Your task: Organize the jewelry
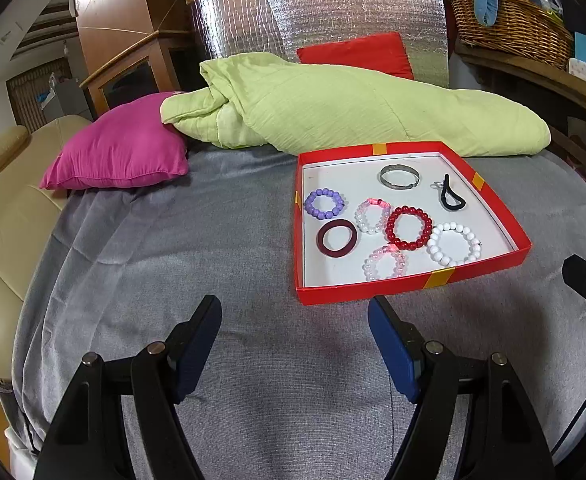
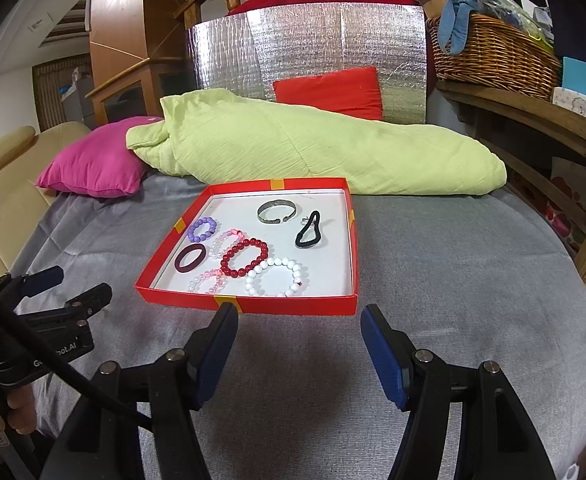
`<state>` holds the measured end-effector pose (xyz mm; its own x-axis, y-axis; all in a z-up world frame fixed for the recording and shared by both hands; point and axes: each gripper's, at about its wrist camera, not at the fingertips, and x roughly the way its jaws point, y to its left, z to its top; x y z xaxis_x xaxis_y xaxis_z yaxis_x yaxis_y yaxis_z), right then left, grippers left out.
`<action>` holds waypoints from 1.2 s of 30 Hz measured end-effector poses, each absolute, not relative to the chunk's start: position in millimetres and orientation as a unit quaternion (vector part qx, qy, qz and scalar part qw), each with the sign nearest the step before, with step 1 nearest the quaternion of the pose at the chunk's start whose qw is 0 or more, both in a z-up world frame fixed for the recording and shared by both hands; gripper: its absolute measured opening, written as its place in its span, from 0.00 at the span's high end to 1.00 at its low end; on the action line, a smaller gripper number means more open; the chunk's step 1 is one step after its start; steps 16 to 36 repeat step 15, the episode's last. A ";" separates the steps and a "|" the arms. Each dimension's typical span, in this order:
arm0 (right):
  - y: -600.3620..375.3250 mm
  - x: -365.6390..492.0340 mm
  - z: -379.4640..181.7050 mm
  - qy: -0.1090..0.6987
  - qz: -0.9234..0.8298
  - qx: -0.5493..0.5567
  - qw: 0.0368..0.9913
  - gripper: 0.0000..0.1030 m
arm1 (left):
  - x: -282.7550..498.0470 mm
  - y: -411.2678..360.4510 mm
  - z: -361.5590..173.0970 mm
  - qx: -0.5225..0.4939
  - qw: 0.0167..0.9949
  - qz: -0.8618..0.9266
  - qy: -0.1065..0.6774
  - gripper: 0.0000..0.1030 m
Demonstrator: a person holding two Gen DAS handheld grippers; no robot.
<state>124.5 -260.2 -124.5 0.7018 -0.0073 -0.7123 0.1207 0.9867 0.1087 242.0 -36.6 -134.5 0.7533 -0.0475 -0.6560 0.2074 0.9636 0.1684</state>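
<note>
Red tray [image 2: 253, 305] of bracelets lies ahead of both tongs [image 1: 295, 320] [image 2: 299, 326], released and empty.

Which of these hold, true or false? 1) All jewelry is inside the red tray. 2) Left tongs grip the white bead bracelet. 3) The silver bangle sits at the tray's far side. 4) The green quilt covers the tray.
1) True: every piece lies in the red tray.
2) False: left tongs are open and empty; the white bead bracelet lies in the tray.
3) True: silver bangle is at the far side.
4) False: green quilt lies behind the tray.
</note>
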 end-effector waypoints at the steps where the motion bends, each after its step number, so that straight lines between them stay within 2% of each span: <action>1: -260.1 124.4 -124.5 0.384 -0.035 0.073 0.920 0.34 | 241.9 -36.9 -134.3 0.116 0.929 -0.068 0.344 0.26; 36: -267.4 124.6 -124.2 0.381 -0.038 0.069 0.921 0.34 | 240.6 -31.8 -129.1 0.109 0.935 -0.067 0.330 0.26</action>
